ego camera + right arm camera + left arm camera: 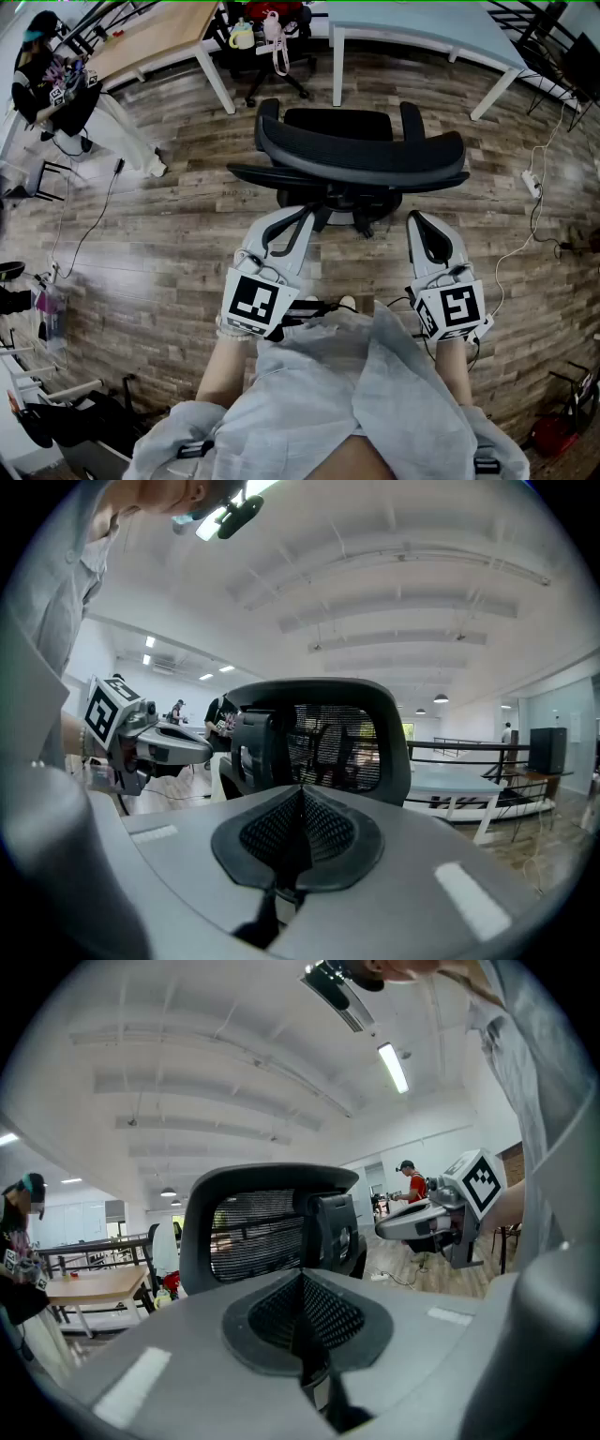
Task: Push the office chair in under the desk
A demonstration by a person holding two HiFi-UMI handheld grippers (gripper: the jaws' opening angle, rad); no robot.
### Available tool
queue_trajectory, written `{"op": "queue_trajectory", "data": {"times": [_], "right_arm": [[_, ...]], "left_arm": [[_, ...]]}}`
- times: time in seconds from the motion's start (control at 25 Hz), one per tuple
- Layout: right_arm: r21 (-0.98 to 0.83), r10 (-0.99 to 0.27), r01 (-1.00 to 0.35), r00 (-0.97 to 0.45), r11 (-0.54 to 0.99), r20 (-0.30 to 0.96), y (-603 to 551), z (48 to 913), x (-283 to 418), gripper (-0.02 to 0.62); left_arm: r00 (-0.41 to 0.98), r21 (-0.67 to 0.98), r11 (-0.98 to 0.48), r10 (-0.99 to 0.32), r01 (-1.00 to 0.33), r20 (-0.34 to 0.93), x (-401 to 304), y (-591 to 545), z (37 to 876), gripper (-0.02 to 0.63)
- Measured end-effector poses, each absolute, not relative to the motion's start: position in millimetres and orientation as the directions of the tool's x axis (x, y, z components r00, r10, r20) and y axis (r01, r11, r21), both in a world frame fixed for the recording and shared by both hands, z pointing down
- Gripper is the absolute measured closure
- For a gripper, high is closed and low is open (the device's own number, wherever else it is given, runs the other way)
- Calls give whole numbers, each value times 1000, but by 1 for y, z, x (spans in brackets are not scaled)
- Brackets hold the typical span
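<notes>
The black mesh office chair (349, 155) stands on the wood floor with its back towards me, short of the pale desk (422, 23) at the top. My left gripper (302, 217) and right gripper (418, 221) are held side by side just behind the chair's back, both shut and empty. I cannot tell whether they touch it. In the left gripper view the closed gripper (302, 1279) points at the mesh back (267, 1232), with the right gripper (441, 1213) off to its side. The right gripper view has its shut gripper (302, 794) facing the chair back (328, 747).
A wooden desk (155, 37) stands at the top left, with a person (47, 84) beside it. Another chair (272, 33) loaded with a bag and a bottle sits between the two desks. Cables and a power strip (532, 183) lie on the floor at the right.
</notes>
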State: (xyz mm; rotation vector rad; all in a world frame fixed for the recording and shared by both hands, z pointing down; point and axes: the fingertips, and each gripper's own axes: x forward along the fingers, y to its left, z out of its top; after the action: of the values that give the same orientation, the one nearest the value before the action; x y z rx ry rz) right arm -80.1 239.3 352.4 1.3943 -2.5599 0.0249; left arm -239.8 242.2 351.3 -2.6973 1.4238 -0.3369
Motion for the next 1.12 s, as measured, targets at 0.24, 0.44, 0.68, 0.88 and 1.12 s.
{"op": "queue_trajectory", "data": {"times": [0.24,0.44,0.68,0.88,1.12], "right_arm": [[98,-826,-829,-523,550,211,238,354,-81,588],[102,-824,-827,-524,552,214,239,356,-83,588],[105,-828,-830,-520,548,211,240,355,-82,588],[110,-829,-830,-517,546,212,241,357,-81,588],[127,-834,-833,-507,539,217,240,356,-78,588]], "left_arm": [[545,-164,-567,-823,-807,160,-242,241,352,603],[550,-162,-571,-820,-805,158,-241,241,353,603],[554,-162,-575,-817,-802,160,-241,242,352,603],[552,-169,-574,-818,-801,162,-241,242,353,603],[546,-178,-570,-821,-802,167,-242,241,353,603]]}}
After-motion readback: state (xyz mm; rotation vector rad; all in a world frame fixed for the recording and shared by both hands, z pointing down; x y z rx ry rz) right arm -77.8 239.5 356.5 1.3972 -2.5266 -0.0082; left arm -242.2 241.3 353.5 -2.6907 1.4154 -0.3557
